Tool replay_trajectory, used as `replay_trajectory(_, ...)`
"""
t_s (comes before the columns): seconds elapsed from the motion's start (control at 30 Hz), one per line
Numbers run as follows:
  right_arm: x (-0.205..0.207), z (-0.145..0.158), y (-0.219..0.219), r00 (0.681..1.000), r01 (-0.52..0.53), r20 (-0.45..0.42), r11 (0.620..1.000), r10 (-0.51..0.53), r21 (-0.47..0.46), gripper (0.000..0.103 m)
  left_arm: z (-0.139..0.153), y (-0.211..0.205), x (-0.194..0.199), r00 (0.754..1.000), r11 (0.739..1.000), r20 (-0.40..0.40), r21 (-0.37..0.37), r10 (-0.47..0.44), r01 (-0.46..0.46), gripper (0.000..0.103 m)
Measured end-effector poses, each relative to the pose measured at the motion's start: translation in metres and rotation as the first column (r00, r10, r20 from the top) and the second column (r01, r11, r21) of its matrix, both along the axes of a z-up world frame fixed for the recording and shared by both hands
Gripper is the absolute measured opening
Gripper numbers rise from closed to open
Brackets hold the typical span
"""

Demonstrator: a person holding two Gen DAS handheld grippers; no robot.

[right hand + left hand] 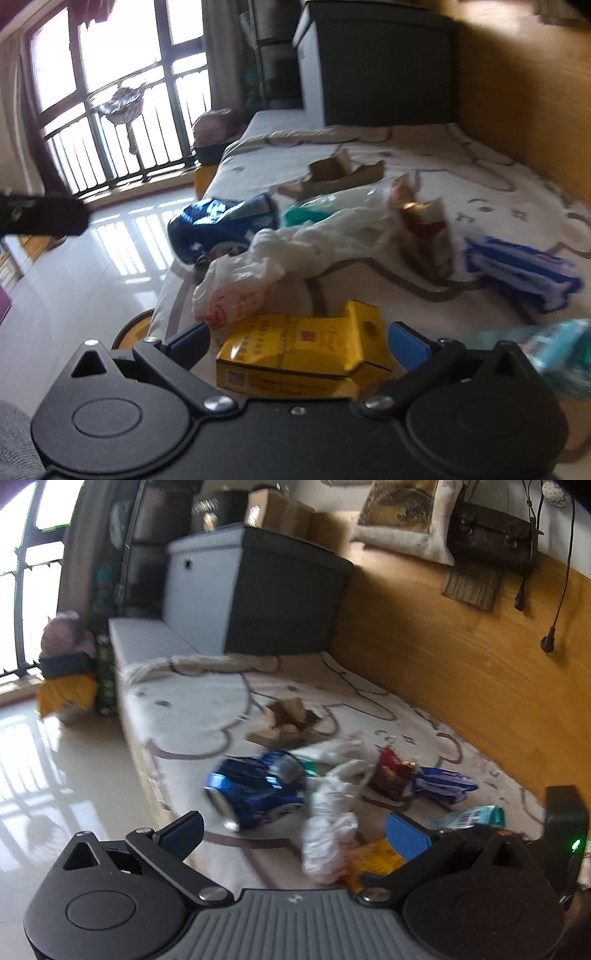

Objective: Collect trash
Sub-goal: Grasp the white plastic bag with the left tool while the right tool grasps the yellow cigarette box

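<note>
the right hand-held gripper (298, 341) is spread wide around the yellow carton (295, 350) on the bed (461, 177); seat it deeper before clamping (thin card crushes). the left hand-held gripper (295, 830) hangs released above the white bag (328, 834).

left gripper (295, 832) jaws spread wide, empty. right gripper (299, 343) jaws spread wide, not clamped.
</note>
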State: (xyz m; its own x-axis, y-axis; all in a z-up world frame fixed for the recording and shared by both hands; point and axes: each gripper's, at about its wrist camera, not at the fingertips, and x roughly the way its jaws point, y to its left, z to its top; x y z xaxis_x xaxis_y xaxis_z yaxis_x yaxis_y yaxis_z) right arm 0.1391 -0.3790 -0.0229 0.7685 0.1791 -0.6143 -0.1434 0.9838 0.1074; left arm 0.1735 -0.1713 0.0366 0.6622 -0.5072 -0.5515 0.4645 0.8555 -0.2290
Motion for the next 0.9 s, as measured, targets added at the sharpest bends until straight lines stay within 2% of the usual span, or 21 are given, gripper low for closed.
replay_trajectory(0.3,0.012,-0.011,0.011,1.000,0.012,-0.018,0.996,-0.013,-0.093,0.103,-0.023,-0.052,0.040,0.983,0.991,-0.130,-0.047,-0.132,0.126,0.103)
replay_trajectory(0.37,0.014,-0.014,0.007,0.999,0.028,-0.038,0.996,-0.031,-0.086,0.103,-0.029,-0.061,0.047,0.978,0.988,-0.149,-0.047,-0.149,0.144,0.101)
replay_trajectory(0.47,0.014,-0.019,-0.002,0.998,0.042,-0.050,0.998,-0.045,-0.051,0.100,-0.040,-0.072,0.058,0.968,0.987,-0.188,-0.041,-0.163,0.158,0.091)
replay_trajectory(0.53,0.009,-0.019,-0.007,0.998,0.041,-0.046,0.999,-0.042,-0.023,0.099,-0.046,-0.077,0.063,0.964,0.986,-0.209,-0.034,-0.166,0.162,0.088)
replay_trajectory(0.9,-0.031,-0.008,-0.025,0.995,0.093,-0.020,0.996,-0.093,0.003,0.094,-0.066,-0.093,0.076,0.963,0.989,-0.230,0.015,-0.141,0.149,0.073)
